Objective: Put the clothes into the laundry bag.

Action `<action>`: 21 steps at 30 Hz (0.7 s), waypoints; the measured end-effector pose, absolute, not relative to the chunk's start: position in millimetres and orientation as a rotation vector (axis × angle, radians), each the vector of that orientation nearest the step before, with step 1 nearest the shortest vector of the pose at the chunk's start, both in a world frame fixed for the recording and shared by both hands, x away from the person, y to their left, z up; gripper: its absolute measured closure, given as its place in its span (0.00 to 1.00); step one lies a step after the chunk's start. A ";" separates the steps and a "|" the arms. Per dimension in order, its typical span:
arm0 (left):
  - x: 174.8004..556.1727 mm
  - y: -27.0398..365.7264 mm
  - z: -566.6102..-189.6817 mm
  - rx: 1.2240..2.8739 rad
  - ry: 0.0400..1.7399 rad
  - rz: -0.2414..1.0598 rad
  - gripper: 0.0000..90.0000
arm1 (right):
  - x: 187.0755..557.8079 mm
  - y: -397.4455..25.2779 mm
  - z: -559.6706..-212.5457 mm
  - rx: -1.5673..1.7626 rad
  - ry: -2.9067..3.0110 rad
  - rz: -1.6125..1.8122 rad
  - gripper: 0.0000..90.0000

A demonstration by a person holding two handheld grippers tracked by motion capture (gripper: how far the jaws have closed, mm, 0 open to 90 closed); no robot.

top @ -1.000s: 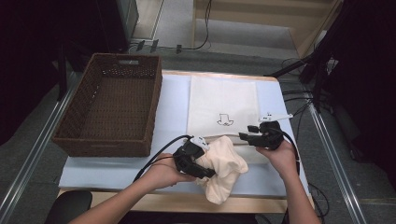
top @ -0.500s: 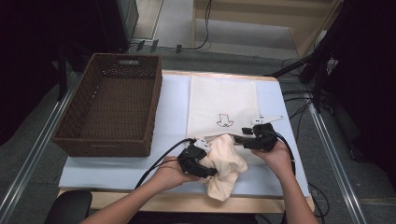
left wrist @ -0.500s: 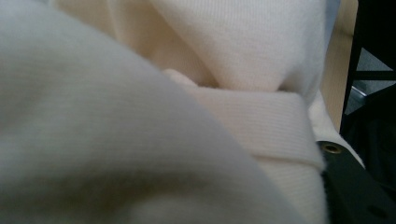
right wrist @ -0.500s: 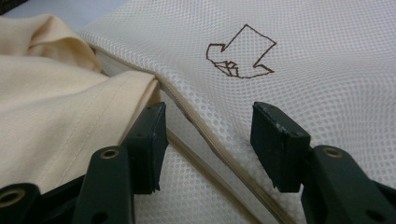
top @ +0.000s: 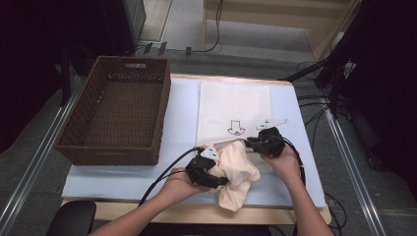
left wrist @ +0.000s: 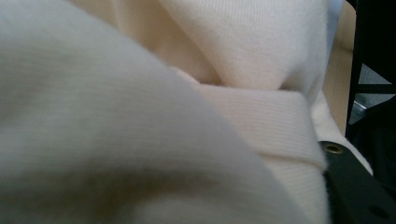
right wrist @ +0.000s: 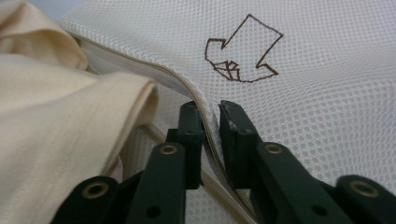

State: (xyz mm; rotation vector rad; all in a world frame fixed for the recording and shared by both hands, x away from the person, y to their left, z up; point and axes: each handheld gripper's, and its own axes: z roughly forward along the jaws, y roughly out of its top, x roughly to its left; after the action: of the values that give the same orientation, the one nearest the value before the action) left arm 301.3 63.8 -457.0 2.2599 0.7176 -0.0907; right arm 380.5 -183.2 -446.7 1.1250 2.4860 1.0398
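Note:
A cream knit garment [top: 239, 169] lies bunched at the table's front, just before the near edge of a white mesh laundry bag [top: 235, 105] printed with an arrow [right wrist: 243, 51]. My left gripper [top: 220, 178] is buried in the garment's left side and shut on it; cloth [left wrist: 187, 116] covers its view, with one black finger [left wrist: 355, 186] showing at the lower right. My right gripper [right wrist: 211, 123] is shut on the bag's zipped hem [right wrist: 140, 60] and holds that edge slightly raised. The garment [right wrist: 60, 121] lies right beside it, at the bag's mouth.
A deep brown wicker basket [top: 74, 142] stands on the left of the pale blue mat [top: 182, 128]. Black cables [top: 162, 174] trail from the grippers toward the front edge. Metal rails and more cables run beside the table.
My right gripper has shifted left along the bag's near edge, closer to the garment. The left gripper and garment have nudged slightly toward the bag.

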 end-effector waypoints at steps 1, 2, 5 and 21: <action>301.6 63.8 -457.0 2.262 0.718 -0.094 0.59 | 380.2 -182.9 -444.9 1.130 2.483 1.042 0.94; 302.1 63.8 -457.0 2.266 0.717 -0.096 0.59 | 379.9 -182.8 -441.9 1.125 2.478 1.048 0.95; 302.5 63.6 -457.5 2.261 0.717 -0.099 0.59 | 377.5 -182.3 -429.8 1.111 2.441 1.088 0.97; 303.5 61.2 -455.2 2.247 0.749 -0.126 0.61 | 360.0 -174.4 -384.3 1.052 2.344 1.256 0.97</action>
State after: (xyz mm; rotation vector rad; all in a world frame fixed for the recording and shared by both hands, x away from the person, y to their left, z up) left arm 303.5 61.2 -455.2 2.2471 0.7490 -0.1259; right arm 360.0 -174.4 -384.3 1.0515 2.3440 1.2555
